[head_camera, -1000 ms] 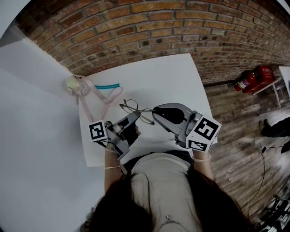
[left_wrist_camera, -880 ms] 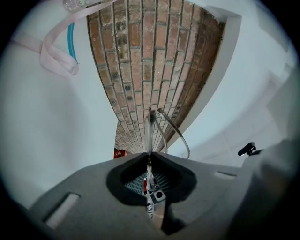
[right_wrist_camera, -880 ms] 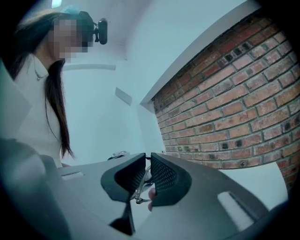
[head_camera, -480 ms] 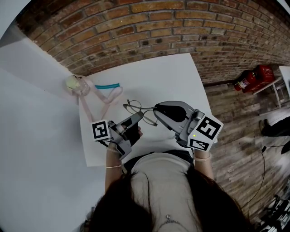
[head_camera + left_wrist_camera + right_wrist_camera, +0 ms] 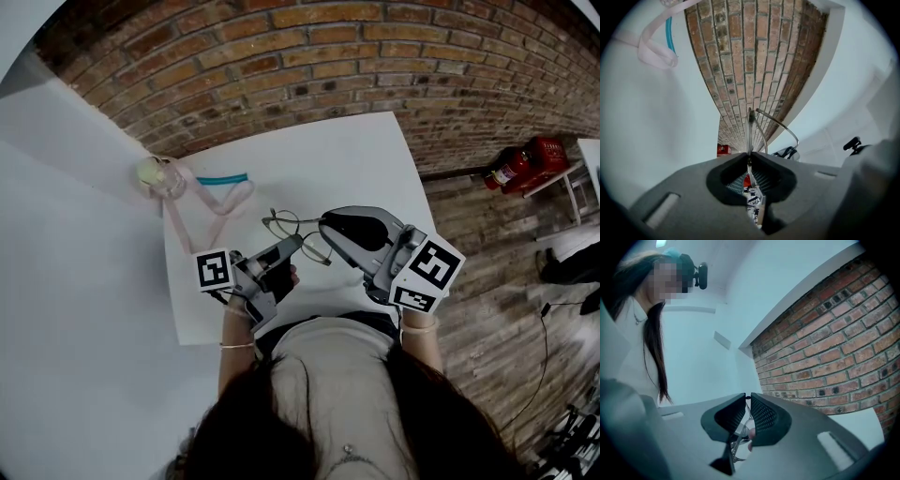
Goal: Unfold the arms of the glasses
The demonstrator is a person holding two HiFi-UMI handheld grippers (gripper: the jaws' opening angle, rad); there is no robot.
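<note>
Where the two claws meet above the white table (image 5: 356, 159), one pair of glasses (image 5: 283, 223), held off the surface. Left gripper (image 5: 298, 242): jaws pinched shut on the thin wire frame, seen edge-on. Glasses: slim dark metal, clear rounded lenses, long axis running gripper to gripper. Right gripper (image 5: 323, 225): jaws closed on another wire part, likely an arm to swing outward.
</note>
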